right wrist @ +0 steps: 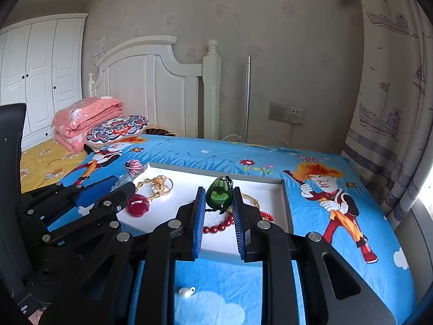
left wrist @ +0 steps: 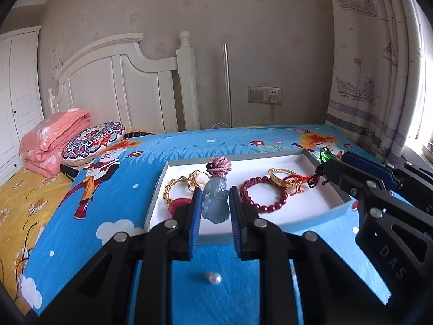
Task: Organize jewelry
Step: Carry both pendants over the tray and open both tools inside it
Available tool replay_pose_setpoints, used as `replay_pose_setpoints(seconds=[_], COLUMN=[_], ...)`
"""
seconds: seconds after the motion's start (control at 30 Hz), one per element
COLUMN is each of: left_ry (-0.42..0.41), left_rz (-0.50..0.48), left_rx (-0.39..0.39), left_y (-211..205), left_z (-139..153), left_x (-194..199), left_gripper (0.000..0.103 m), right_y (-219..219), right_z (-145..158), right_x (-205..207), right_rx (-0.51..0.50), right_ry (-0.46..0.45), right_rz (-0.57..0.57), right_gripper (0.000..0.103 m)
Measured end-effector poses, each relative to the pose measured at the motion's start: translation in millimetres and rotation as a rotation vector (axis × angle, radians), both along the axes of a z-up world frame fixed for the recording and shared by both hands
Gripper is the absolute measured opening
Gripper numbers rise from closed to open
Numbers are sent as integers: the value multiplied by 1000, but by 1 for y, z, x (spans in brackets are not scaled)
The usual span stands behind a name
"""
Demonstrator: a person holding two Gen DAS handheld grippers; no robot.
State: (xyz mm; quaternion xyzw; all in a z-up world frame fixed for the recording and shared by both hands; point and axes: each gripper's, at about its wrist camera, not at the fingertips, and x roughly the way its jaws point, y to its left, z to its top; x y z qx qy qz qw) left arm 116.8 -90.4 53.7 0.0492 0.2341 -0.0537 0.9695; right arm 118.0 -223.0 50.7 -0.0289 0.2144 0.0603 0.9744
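In the left wrist view: left gripper [left wrist: 216, 203] pinching the pale jade pendant [left wrist: 215, 201] over the near edge of the white tray [left wrist: 319, 216]; long axis upright, pink cord knot [left wrist: 219, 165] on top.

In the right wrist view: right gripper [right wrist: 217, 203] clamped on the green teardrop pendant [right wrist: 219, 196] above the tray's middle; narrow tip up, axis upright, red bead bracelet [right wrist: 219, 226] beneath.

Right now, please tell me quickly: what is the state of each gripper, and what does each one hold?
Left gripper: closed on the pale jade pendant with its pink cord.
Right gripper: closed on the green glass pendant, above the tray.
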Motion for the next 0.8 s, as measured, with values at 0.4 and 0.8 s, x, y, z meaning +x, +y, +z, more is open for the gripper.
replay_pose_setpoints(seconds=[0.4,0.8], left_ry=[124,105], left_rz=[98,111], left_rx=[14,33], left_y=[-1,9], left_z=[-11,-11], left_x=[116,112], left_gripper=[20,61], right_y=[-8,-16], right_z=[-24,-28], right_x=[91,76], right_rx=[-31,6], right_ry=[134,181], right_rz=[-21,-37], right_gripper=[21,43])
